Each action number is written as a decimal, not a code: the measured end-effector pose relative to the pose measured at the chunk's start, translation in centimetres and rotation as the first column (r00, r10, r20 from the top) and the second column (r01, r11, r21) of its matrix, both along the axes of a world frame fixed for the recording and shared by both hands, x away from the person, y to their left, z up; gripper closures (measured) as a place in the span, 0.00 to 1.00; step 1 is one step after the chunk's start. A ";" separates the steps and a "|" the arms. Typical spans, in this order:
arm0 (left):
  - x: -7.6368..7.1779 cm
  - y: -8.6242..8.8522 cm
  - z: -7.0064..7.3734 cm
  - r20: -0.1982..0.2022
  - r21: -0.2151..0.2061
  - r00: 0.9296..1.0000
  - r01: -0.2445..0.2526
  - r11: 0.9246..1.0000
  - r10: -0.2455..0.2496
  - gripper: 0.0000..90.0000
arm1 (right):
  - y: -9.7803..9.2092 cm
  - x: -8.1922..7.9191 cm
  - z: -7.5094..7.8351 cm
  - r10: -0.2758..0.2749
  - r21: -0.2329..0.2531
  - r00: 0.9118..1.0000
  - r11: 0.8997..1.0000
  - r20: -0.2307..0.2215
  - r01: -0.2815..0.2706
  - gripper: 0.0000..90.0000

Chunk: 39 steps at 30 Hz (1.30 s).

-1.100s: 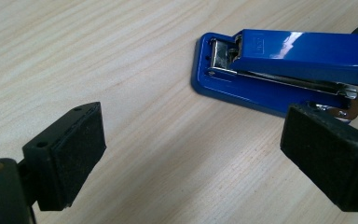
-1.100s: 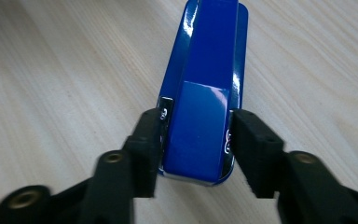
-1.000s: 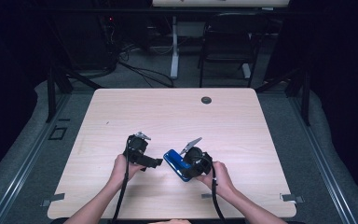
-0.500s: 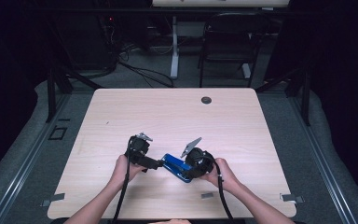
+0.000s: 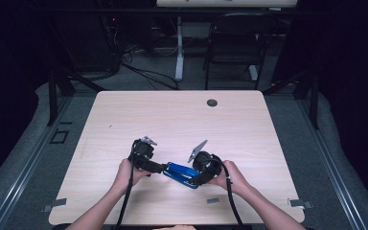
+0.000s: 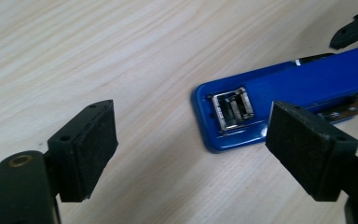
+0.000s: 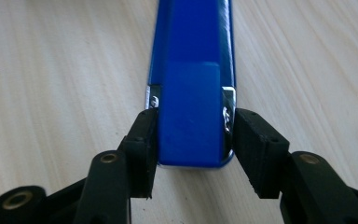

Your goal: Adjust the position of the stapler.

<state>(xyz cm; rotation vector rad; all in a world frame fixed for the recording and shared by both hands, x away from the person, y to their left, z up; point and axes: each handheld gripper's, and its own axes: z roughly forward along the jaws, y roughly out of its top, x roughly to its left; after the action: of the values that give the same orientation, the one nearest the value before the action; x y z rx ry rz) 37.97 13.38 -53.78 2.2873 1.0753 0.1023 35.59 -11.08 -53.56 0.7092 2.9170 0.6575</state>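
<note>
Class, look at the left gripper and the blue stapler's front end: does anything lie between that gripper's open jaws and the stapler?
Nothing visible does. The left gripper is open, with bare table between its pads and the blue stapler. The right gripper clamps the stapler's rear end from both sides, away from that path.

bare table (image 5: 182, 120) beyond stapler (image 5: 182, 173)

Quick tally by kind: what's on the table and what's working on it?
Blue stapler: 1
Claws: 2, left claw open, right claw shut on the stapler's rear end
Black grommet in the table: 1
Total: 4
</note>
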 end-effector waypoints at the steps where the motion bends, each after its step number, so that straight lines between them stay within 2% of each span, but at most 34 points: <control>1: 0.0 0.0 0.0 -0.001 -0.002 1.000 0.004 1.000 -0.004 0.23 | -0.1 0.0 -0.1 -0.019 0.020 1.000 1.000 -0.017 0.020 0.56; 3: 0.0 0.0 0.0 0.003 0.008 1.000 0.003 1.000 -0.003 0.29 | 0.0 -0.1 -0.1 -0.032 0.011 0.999 0.999 -0.020 0.033 0.57; 6: 0.0 0.1 0.1 -0.002 0.012 1.000 0.014 1.000 -0.014 0.32 | 0.2 -0.4 0.0 -0.034 -0.002 0.999 0.999 -0.009 0.034 0.62; 8: -0.1 0.0 0.0 0.011 0.024 1.000 0.008 1.000 -0.009 0.33 | 0.2 -0.5 0.1 -0.028 -0.002 1.000 1.000 -0.006 0.028 0.66; 11: -0.1 0.0 0.0 0.008 0.030 1.000 0.013 0.999 -0.013 0.35 | 0.3 -0.6 0.2 -0.011 -0.034 1.000 0.999 0.018 0.012 0.66; 13: -0.1 -0.1 0.0 0.012 0.032 1.000 0.012 0.999 -0.012 0.37 | 0.3 -0.6 0.3 -0.022 -0.051 1.000 0.998 0.022 0.023 0.66; 19: -0.1 -0.2 -0.2 0.003 0.040 0.999 0.032 0.999 -0.032 0.40 | 0.2 -0.5 0.3 -0.028 -0.061 0.999 0.998 0.026 0.030 0.65; 22: -0.2 -0.3 -0.2 0.007 0.044 0.999 0.046 0.998 -0.046 0.48 | 0.3 -0.6 0.4 -0.008 -0.098 0.999 0.995 0.039 0.011 0.66; 24: -0.2 -0.4 -0.2 0.009 0.042 0.999 0.050 0.998 -0.050 0.51 | 0.2 -0.6 0.3 -0.010 -0.101 0.999 0.995 0.043 0.014 0.65; 26: -0.3 -0.4 -0.1 0.014 0.039 0.998 0.065 0.997 -0.065 0.59 | -0.1 -0.5 0.5 -0.022 -0.094 0.999 0.995 0.048 0.027 0.67; 27: -0.3 -0.5 -0.2 0.014 0.038 0.998 0.067 0.997 -0.068 0.61 | -0.2 -0.5 0.6 -0.028 -0.112 0.998 0.993 0.064 0.035 0.68; 28: -0.3 -0.5 -0.2 0.015 0.040 0.997 0.070 0.997 -0.071 0.63 | -0.3 -0.4 0.5 -0.038 -0.109 0.997 0.993 0.071 0.046 0.68; 30: -0.3 -0.6 -0.3 0.014 0.045 0.997 0.077 0.996 -0.077 0.65 | -0.4 -0.2 0.5 -0.041 -0.110 0.997 0.993 0.061 0.047 0.68; 31: -0.3 -0.7 -0.4 0.013 0.049 0.996 0.085 0.995 -0.086 0.67 | -0.6 -0.1 0.4 -0.049 -0.083 0.998 0.995 0.038 0.053 0.67; 33: -0.4 -0.8 -0.5 0.014 0.052 0.996 0.086 0.995 -0.087 0.69 | -0.6 -0.1 0.4 -0.050 -0.083 0.998 0.995 0.038 0.053 0.67; 37: -0.4 -1.3 -0.7 0.011 0.067 0.994 0.110 0.992 -0.111 0.68 | -0.6 0.0 0.5 -0.052 -0.089 0.998 0.994 0.046 0.056 0.67; 39: -0.5 -1.4 -0.7 0.011 0.066 0.994 0.109 0.992 -0.110 0.64 | -0.6 0.0 0.5 -0.052 -0.090 0.998 0.994 0.046 0.056 0.67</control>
<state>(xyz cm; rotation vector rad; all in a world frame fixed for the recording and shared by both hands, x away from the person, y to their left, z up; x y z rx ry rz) 37.51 12.03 -54.47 2.3954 0.9494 0.1116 35.57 -11.67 -53.07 0.7506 2.8566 0.5234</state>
